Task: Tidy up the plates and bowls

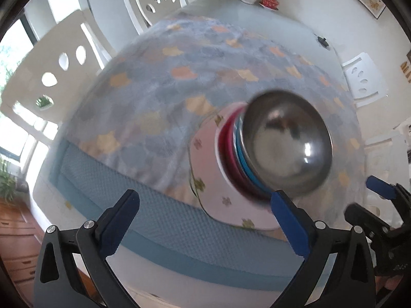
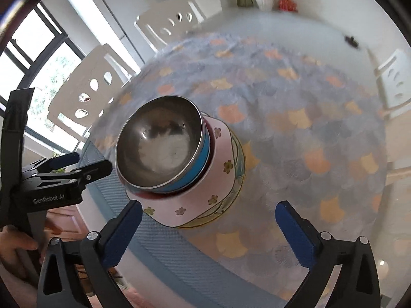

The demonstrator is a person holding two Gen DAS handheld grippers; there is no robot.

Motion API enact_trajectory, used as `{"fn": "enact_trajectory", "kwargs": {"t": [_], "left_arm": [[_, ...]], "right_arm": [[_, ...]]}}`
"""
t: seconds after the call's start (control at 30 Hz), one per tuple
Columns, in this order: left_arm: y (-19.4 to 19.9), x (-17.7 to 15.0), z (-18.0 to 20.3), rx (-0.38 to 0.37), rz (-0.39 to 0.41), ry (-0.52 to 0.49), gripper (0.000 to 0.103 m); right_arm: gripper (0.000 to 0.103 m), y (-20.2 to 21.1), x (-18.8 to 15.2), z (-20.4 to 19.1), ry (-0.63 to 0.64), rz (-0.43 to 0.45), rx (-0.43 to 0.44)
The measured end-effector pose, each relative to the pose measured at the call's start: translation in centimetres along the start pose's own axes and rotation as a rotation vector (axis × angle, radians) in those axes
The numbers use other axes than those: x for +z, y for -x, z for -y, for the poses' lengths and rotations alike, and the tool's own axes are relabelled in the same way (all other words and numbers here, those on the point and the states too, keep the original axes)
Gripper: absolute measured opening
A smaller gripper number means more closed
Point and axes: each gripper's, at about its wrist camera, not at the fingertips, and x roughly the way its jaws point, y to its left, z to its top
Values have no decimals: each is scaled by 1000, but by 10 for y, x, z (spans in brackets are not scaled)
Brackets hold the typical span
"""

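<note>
Left gripper [image 1: 205, 202] jaws spread wide, holding nothing. Right gripper [image 2: 208, 214] same, released, empty. Stack on tablecloth [image 2: 321, 118] near front edge: steel bowl [image 2: 160, 141] on top, blue bowl [image 2: 190, 174] and red bowl [image 1: 227, 154] nested under, pink floral plate [image 2: 221, 192] at base. Stack sits right of left gripper's axis, with its right fingertip [image 1: 278, 201] overlapping bowl rim in view; contact unclear. From right gripper, stack lies ahead, slightly left. No long axis, round stack. Both about equally near.

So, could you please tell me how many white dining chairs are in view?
3: two white dining chairs along the table's far-left side, one at its right. Others may be hidden.
</note>
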Motion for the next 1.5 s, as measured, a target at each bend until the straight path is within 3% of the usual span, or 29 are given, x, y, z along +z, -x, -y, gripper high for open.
{"fn": "enact_trajectory", "kwargs": {"t": [0.17, 0.47, 0.83, 1.5], "left_arm": [[-14, -19, 15, 14, -37, -47, 102], [-18, -32, 24, 48, -10, -61, 102], [-11, -30, 27, 57, 63, -66, 102], [-11, -25, 33, 67, 79, -83, 102]], "right_arm": [[103, -5, -15, -6, 47, 36, -11], [103, -25, -34, -12, 91, -22, -41], [103, -32, -39, -16, 97, -50, -8], [103, -37, -38, -17, 107, -73, 2]]}}
